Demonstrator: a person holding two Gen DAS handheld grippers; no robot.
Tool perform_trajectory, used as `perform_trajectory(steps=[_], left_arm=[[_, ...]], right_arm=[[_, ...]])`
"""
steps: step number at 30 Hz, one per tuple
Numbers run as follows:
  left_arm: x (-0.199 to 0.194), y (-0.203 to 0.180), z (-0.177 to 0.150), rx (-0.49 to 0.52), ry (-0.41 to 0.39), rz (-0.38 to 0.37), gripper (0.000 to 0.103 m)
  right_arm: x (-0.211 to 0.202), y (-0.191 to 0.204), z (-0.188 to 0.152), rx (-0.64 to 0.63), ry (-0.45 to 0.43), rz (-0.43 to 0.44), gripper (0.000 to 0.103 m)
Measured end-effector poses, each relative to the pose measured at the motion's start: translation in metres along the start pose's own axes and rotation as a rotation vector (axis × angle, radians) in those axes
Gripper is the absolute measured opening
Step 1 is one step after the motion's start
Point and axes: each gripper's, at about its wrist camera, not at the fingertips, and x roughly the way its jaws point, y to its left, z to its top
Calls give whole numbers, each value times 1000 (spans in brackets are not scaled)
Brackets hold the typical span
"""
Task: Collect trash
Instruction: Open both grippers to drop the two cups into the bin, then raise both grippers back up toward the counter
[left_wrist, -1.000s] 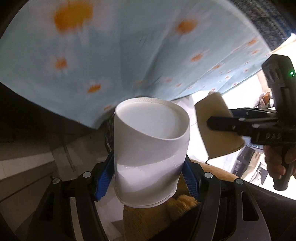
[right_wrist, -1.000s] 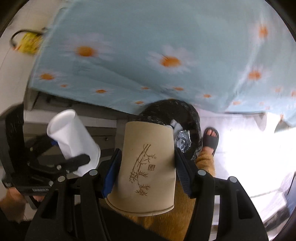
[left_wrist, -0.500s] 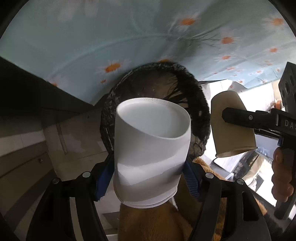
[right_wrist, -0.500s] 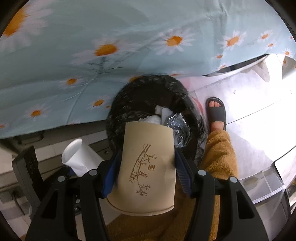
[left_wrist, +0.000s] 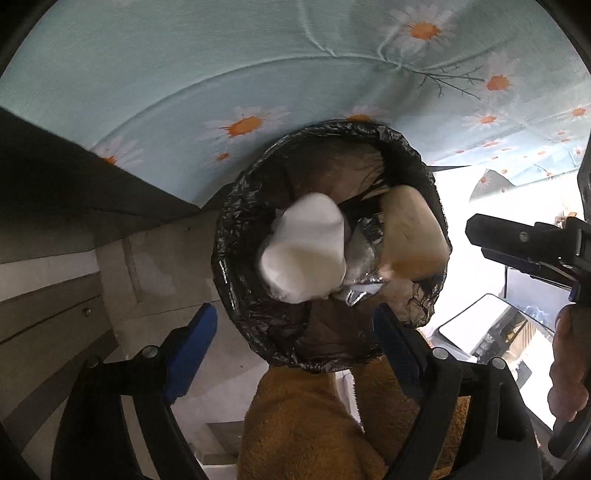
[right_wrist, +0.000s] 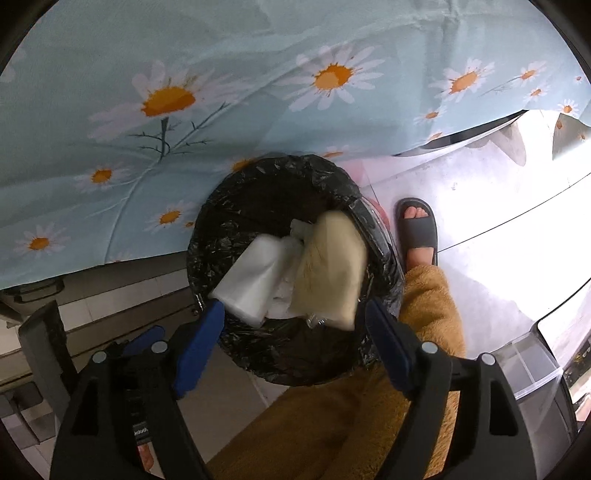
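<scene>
A bin with a black bag (left_wrist: 236, 236) (right_wrist: 207, 236) stands on the floor below both grippers. A white paper cup (left_wrist: 306, 251) (right_wrist: 251, 280) and a tan paper cup (left_wrist: 410, 236) (right_wrist: 332, 269) are blurred inside the bin's mouth, free of the grippers, over silver foil and white scraps. My left gripper (left_wrist: 295, 325) is open and empty above the bin's near rim. My right gripper (right_wrist: 295, 325) is open and empty above the bin; it also shows at the right of the left wrist view (left_wrist: 517, 247).
A light blue daisy tablecloth (left_wrist: 258, 66) (right_wrist: 184, 92) hangs just behind the bin. The person's orange-trousered leg (right_wrist: 369, 406) and sandalled foot (right_wrist: 417, 229) are beside the bin. A clear plastic box (right_wrist: 532, 362) is at the right on the pale floor.
Both grippers opened and let go of their cups. The white cup and the tan cup dropped into the bin. Both cameras tilted down over the bin.
</scene>
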Motion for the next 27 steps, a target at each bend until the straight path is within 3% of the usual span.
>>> perform_trajectory(steps=[14,27], left_arm=[[-39,-15,-7,55,-18,-43,84],[-140,-12,-25,74,-135,-85,84]], right_arm=[[-32,15,-19,-30,7,23,78],[-138,56,-41,-130,-112,43,78]])
